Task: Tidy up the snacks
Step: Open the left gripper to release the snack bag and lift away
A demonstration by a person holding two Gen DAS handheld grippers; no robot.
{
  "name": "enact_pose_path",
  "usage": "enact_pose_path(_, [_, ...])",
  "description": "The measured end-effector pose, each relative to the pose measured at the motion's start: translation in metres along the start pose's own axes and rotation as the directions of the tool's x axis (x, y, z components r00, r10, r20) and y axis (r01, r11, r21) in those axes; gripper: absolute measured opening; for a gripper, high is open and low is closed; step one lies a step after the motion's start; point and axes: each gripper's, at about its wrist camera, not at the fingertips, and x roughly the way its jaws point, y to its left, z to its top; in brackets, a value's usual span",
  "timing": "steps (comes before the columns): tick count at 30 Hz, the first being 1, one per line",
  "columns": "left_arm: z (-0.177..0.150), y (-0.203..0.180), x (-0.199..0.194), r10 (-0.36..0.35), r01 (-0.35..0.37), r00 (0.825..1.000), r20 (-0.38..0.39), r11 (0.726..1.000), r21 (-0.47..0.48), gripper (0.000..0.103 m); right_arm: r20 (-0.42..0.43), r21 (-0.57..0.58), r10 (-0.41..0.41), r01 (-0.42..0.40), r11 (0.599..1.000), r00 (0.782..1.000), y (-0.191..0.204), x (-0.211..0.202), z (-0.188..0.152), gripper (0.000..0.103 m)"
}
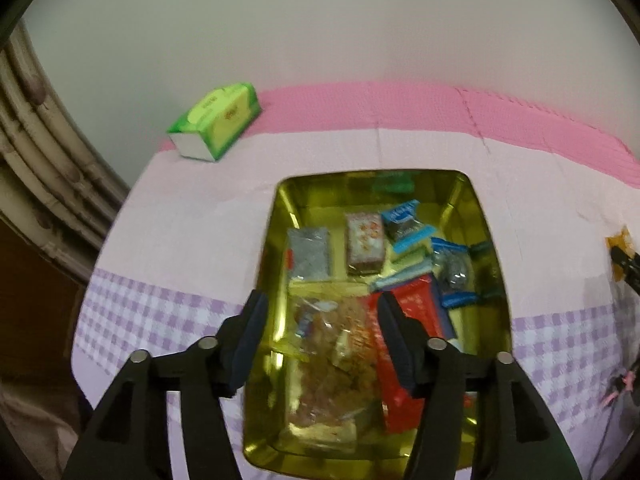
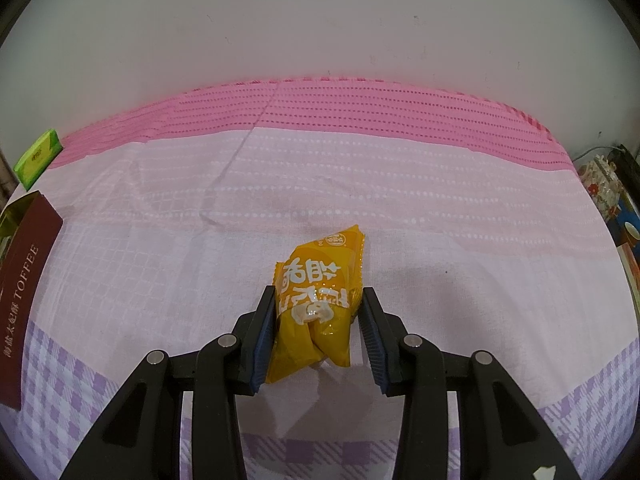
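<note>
Straddling crinkly orange foil snack packet [image 2: 318,304], right gripper [image 2: 318,334] jaws spread, left pad touching; left gripper [image 1: 320,344] hanging released over glossy gold rectangular tin [image 1: 494,248]

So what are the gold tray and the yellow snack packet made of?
Gold tray: looks like glossy metal or metallised plastic; its walls mirror the snacks. Yellow snack packet: thin shiny plastic film, creased, with a crimped end seal.

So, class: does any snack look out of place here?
Yes. One yellow packet lies alone on the cloth, between the open right claw, while the other snacks sit in the gold tin.
</note>
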Motion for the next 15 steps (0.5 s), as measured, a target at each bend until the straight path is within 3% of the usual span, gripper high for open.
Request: enact_pose_path(15, [-0.015, 0.027, 0.001, 0.04, -0.037, 0.999, 0.034, 0.996, -0.078, 0.062, -0.063, 0.02, -0.013, 0.015, 1.0, 0.998, 0.002, 0.004, 0.008, 0.039])
